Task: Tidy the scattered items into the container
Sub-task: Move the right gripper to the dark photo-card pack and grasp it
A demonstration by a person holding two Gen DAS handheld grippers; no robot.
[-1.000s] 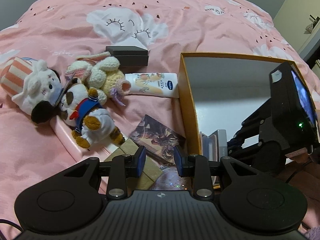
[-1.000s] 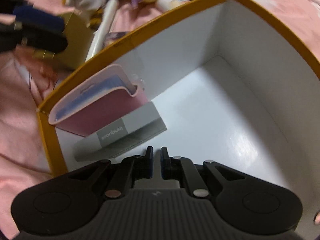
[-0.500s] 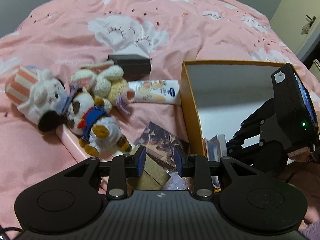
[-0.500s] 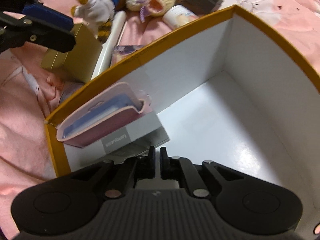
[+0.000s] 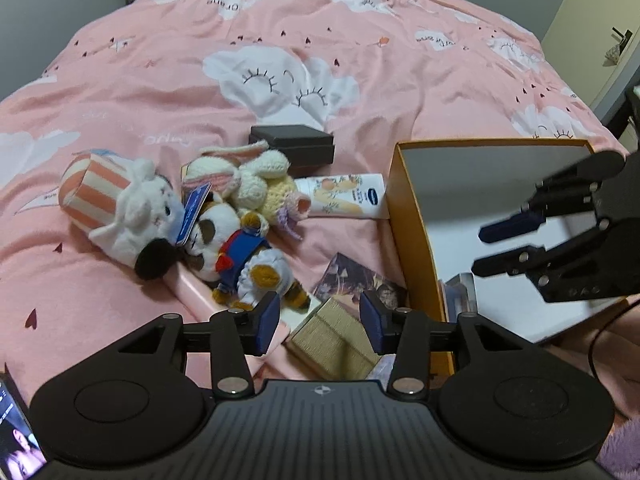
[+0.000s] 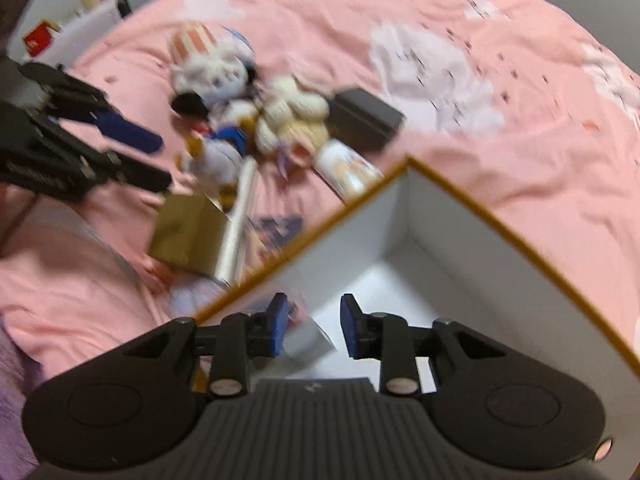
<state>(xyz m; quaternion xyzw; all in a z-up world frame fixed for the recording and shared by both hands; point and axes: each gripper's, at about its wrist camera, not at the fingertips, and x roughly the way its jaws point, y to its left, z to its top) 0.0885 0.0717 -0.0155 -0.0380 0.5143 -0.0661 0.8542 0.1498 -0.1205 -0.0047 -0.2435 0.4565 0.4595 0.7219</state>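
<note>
An orange-rimmed box with white inside [image 5: 408,216] [image 6: 516,236] sits on the pink bed. A grey box [image 5: 460,284] lies inside it near the wall. My left gripper [image 5: 319,322] is open and empty just above a gold box [image 5: 334,344] [image 6: 186,232]. My right gripper [image 6: 311,324] [image 5: 508,246] is open and empty, raised over the container's near corner. Beside the container lie a cream tube [image 5: 346,196], a picture card [image 5: 356,280], a black box [image 5: 294,146], a sailor plush [image 5: 240,256], a knitted rabbit [image 5: 248,178] and a white plush with striped hat [image 5: 120,204].
A long pink-white flat piece [image 5: 200,296] lies under the sailor plush. The pink duvet [image 5: 320,40] spreads beyond the items. A door [image 5: 592,32] is at the far right. A phone screen [image 5: 16,444] shows at the bottom left.
Both grippers rose and pulled back. My right gripper went from shut to open and lifted out of the container. My left jaws opened wider.
</note>
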